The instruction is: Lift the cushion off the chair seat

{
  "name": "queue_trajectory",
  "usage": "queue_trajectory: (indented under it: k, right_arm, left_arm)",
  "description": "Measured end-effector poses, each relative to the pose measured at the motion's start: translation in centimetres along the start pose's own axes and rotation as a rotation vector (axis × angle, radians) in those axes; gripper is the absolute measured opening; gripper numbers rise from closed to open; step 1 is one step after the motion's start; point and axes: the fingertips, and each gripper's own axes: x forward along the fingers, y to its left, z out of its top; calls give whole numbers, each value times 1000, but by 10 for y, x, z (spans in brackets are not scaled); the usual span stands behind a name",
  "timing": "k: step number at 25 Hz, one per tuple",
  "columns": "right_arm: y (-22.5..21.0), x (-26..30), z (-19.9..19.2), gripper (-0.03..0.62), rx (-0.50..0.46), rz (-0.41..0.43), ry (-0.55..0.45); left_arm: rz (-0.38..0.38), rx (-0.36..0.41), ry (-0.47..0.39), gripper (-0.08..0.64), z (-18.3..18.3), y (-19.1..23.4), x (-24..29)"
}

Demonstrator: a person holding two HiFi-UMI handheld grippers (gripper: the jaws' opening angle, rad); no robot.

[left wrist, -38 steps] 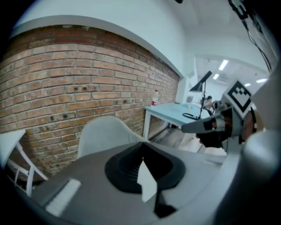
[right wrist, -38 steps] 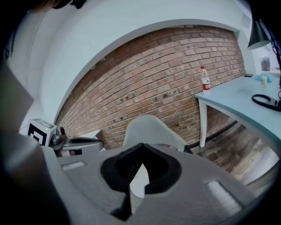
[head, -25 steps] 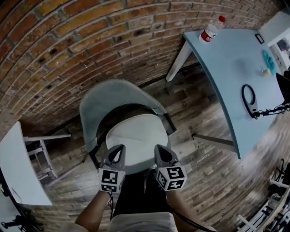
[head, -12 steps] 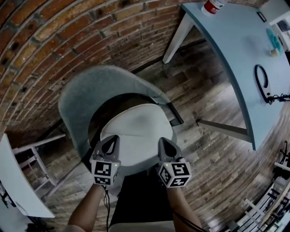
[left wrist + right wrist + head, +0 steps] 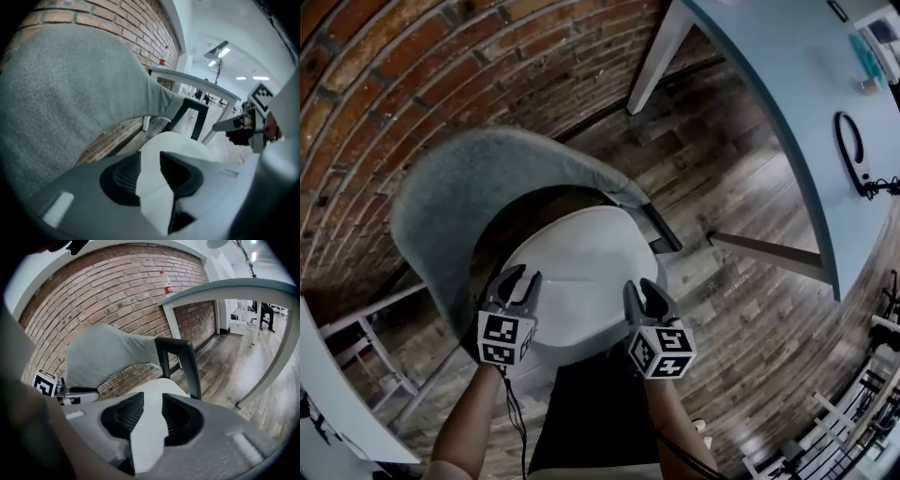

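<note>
A round white cushion point(image 5: 581, 267) lies on the seat of a grey chair point(image 5: 455, 202) by a brick wall. My left gripper point(image 5: 517, 279) is at the cushion's left front edge. My right gripper point(image 5: 645, 295) is at its right front edge. Both sets of jaws have just been opening and stand a little apart. In the left gripper view the cushion point(image 5: 180, 140) shows through the narrow gap of the left gripper point(image 5: 150, 157), with no pad pressing on it. The right gripper view is alike: the cushion point(image 5: 158, 383) lies beyond the right gripper point(image 5: 153, 397).
A black armrest point(image 5: 180, 357) rises at the chair's right side. A light blue table point(image 5: 787, 84) with a black cable loop point(image 5: 853, 150) stands at the right, its white leg point(image 5: 654, 56) near the wall. A white rack point(image 5: 356, 328) is at the left.
Both grippers have come down onto the cushion's front edge, one at each side. Their jaws have gone from shut to slightly parted. The chair looks closer.
</note>
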Motion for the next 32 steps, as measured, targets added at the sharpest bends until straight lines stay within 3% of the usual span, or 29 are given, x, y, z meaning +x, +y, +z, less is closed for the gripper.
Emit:
queue_trajectory:
  k: [6, 9, 21, 25, 32]
  right_arm:
    - [-22, 21, -21, 294, 37, -27, 40]
    - [-29, 32, -34, 353, 54, -26, 80]
    - [-51, 62, -62, 501, 51, -71, 153]
    - [-55, 70, -67, 538, 31, -83, 168]
    - [-67, 84, -82, 541, -34, -147, 226]
  left_arm:
    - [-39, -23, 64, 220, -23, 10, 26]
    - [-56, -28, 98, 283, -36, 14, 37]
    - [-45, -104, 173, 481, -72, 37, 71]
    - [-77, -129, 213, 500, -82, 39, 79]
    - [-143, -158, 283, 508, -97, 41, 94]
